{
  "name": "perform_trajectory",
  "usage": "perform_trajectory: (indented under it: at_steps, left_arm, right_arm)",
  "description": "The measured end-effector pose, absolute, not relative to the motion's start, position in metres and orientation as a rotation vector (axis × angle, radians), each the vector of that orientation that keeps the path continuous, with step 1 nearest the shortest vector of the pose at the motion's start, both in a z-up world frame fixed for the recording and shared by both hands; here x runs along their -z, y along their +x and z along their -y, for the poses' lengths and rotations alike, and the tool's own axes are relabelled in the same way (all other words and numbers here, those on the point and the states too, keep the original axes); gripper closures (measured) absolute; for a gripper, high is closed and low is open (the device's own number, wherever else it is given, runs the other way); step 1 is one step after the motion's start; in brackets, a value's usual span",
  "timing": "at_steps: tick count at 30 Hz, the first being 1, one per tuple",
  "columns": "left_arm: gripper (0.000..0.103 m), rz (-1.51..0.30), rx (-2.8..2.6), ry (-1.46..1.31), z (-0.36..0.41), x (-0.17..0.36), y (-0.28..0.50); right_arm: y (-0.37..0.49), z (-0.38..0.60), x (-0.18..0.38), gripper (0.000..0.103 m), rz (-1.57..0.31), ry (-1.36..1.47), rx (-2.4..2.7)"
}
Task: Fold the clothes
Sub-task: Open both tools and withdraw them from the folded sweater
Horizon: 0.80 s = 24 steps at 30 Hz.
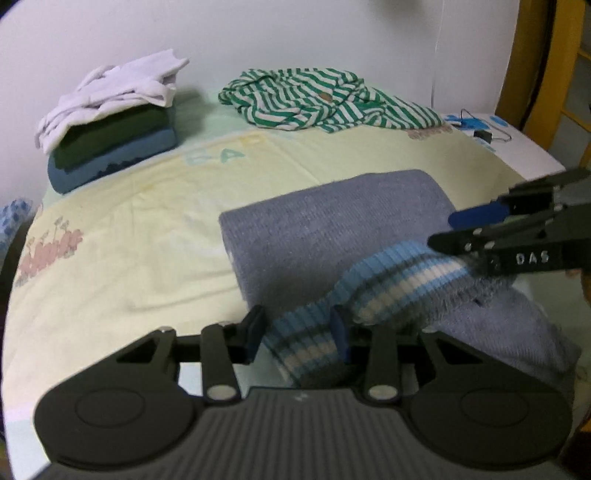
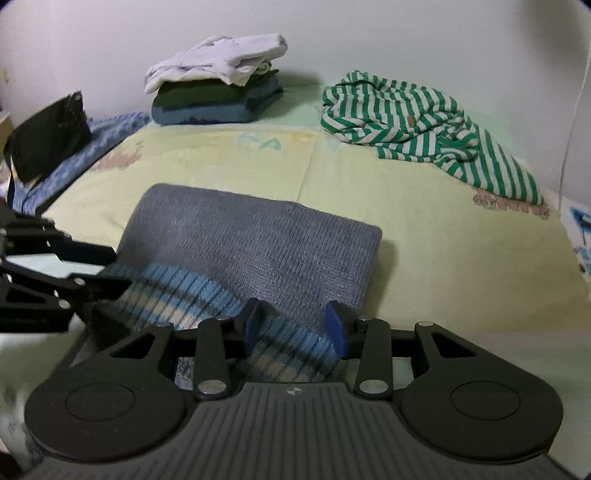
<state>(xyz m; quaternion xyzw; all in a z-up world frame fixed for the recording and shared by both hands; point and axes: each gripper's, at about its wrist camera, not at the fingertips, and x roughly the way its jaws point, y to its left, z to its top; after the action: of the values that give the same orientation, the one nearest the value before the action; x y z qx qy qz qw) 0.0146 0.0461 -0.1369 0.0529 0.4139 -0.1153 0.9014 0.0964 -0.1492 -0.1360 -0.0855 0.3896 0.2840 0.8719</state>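
Left hand-held gripper [image 1: 297,334], right hand-held gripper [image 2: 295,328]: half-open, straddling sweater's striped hem [image 1: 388,280].

- a pale yellow bed sheet [image 2: 229,166] with faded prints;
- a black pouch [image 2: 48,136] lying on a blue patterned cloth [image 2: 99,136] at the left;
- a small black device with a cable [image 1: 482,134];
- a white wall [image 1: 295,33] behind

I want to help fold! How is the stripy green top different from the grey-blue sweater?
The green striped top lies crumpled near the wall; the grey-blue sweater lies smooth and partly folded up front. The top has stripes all over; the sweater has them only on its cuff. Both lie on the yellow sheet.
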Motion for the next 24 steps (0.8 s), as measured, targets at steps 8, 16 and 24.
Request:
perform_trajectory:
  at_steps: [8, 16, 24]
  left_arm:
    - [0.053, -0.830, 0.185, 0.098, -0.042, 0.128, 0.063]
    - [0.048, -0.856, 0.144, 0.117, -0.032, 0.142, 0.075]
    - [0.034, -0.924, 0.043, 0.035, -0.037, 0.142, 0.080]
  right_arm:
    - [0.147, 0.127, 0.124, 0.062, -0.764, -0.105, -0.537]
    - [0.172, 0.122, 0.133, 0.062, -0.805, -0.092, -0.535]
    - [0.118, 0.142, 0.135, 0.058, -0.852, -0.032, -0.529]
